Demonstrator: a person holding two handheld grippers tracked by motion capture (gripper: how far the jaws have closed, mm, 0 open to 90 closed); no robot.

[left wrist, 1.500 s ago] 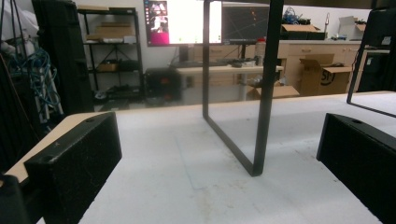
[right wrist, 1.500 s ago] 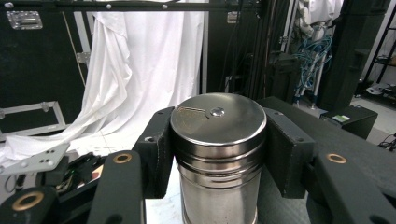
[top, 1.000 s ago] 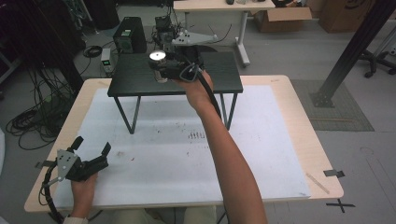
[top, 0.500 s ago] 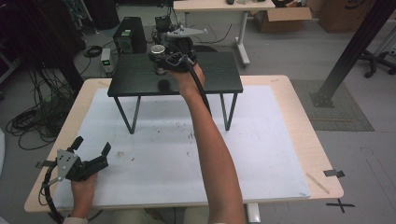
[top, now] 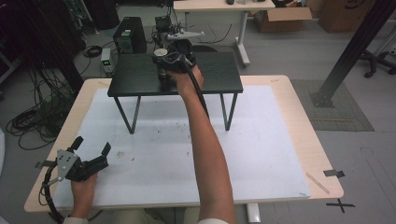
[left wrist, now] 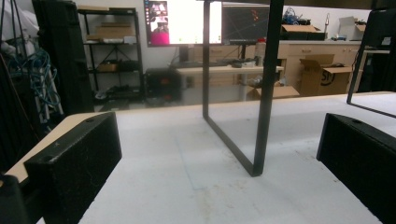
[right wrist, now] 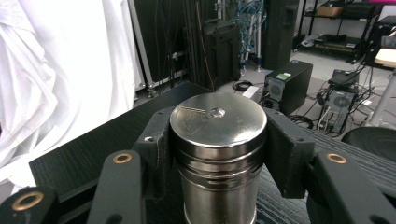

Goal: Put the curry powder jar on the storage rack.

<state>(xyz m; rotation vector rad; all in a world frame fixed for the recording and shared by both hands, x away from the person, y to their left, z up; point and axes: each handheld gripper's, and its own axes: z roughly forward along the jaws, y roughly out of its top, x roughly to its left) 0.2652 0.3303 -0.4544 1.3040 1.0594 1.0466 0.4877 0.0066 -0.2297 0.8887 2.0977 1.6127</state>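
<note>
On the black shelf, jaws grip a steel canister.

Polished, mirror-smooth metal canister between the right gripper's matt black plastic jaws; beneath it, a dark wood-grained shelf.

1. Shiny silver metal canister between the right gripper's matte black jaws, with brass-coloured rivets low on them.
2. Under those jaws, the small raised table is black with a fine woodgrain pattern.
3. Left gripper: black jaws, grey plate on top.
4. Beneath its jaws, a white mat speckled with dark marks.
5. Pale wood tabletop rims the mat.
</note>
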